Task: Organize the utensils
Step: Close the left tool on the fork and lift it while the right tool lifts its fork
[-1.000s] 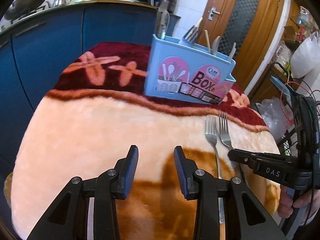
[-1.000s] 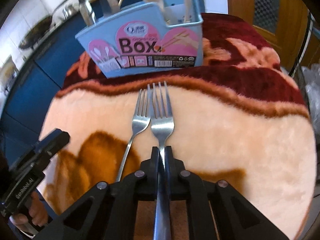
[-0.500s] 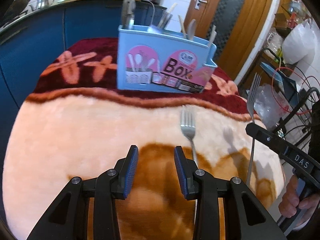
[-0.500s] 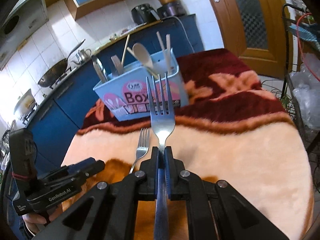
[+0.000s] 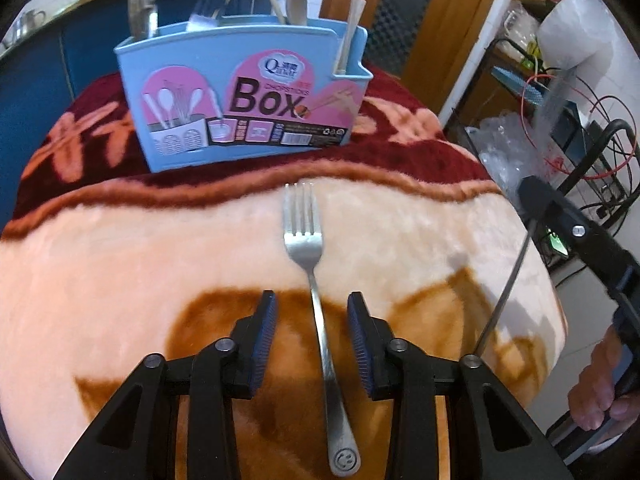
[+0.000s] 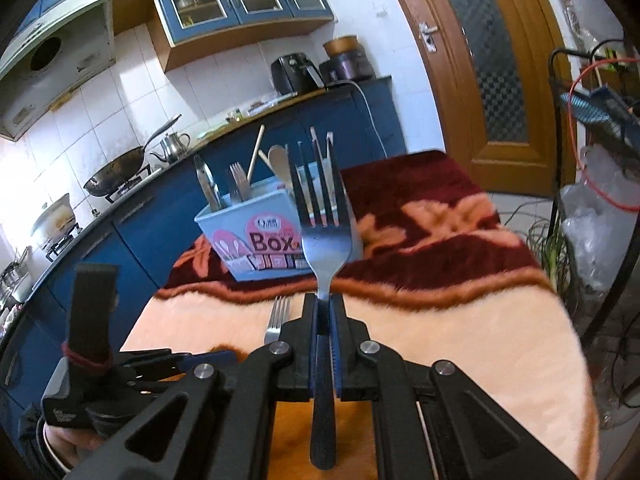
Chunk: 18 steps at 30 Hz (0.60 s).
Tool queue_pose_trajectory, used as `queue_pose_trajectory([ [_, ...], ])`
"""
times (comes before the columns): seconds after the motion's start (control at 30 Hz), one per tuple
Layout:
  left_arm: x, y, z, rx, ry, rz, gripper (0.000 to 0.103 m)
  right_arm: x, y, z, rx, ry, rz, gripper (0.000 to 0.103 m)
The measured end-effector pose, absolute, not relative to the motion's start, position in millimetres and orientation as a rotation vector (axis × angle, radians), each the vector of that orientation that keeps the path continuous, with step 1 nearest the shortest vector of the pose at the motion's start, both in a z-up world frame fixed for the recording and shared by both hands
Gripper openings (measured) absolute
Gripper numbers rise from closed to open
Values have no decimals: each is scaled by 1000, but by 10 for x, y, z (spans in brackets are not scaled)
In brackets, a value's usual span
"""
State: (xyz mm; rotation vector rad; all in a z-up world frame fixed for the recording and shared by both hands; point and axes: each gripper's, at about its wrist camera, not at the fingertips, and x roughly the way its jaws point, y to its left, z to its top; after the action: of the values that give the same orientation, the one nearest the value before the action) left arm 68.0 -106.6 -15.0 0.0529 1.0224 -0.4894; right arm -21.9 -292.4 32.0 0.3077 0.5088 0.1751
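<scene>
A steel fork (image 5: 304, 232) lies flat on the plush blanket, tines toward the blue utensil box (image 5: 240, 92). My left gripper (image 5: 312, 328) straddles its handle. The jaws are closing, with a gap still showing between each blue pad and the handle. My right gripper (image 6: 324, 308) is shut on a second fork (image 6: 324, 240), held up in the air with its tines pointing at the box (image 6: 256, 232). In the left wrist view that gripper (image 5: 560, 220) hangs at the right, beyond the table edge. The box holds several utensils and chopsticks.
The blanket (image 5: 120, 260) covers the whole table, cream and brown in front, dark red at the back. Blue kitchen cabinets (image 6: 132, 232) stand behind the box. A wooden door (image 6: 492, 92) and a wire rack with cables and plastic bags (image 5: 560, 128) are to the right.
My left gripper slid right until the lying fork came between its fingers, and its jaws narrowed. My right gripper lifted its fork off the blanket and tipped it upward.
</scene>
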Motion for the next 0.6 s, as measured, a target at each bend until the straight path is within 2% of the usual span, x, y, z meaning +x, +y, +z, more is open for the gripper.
queue_pose_trajectory([
  [0.23, 869, -1210, -209, 102, 1127, -528, 25, -251, -2996, 381, 302, 477, 165, 7],
  [0.27, 889, -1227, -207, 112, 1138, -532, 22, -251, -2998, 385, 302, 476, 164, 7],
  [0.3, 903, -1233, -208, 118, 1142, -533, 14, -252, -3002, 390, 303, 476, 163, 7],
  [0.4, 948, -1198, -218, 91, 1156, -556, 6, -269, -3007, 416, 301, 467, 161, 7],
  [0.6, 891, -1043, -251, -34, 1111, -574, 4, -292, -2982, 441, 289, 453, 162, 7],
])
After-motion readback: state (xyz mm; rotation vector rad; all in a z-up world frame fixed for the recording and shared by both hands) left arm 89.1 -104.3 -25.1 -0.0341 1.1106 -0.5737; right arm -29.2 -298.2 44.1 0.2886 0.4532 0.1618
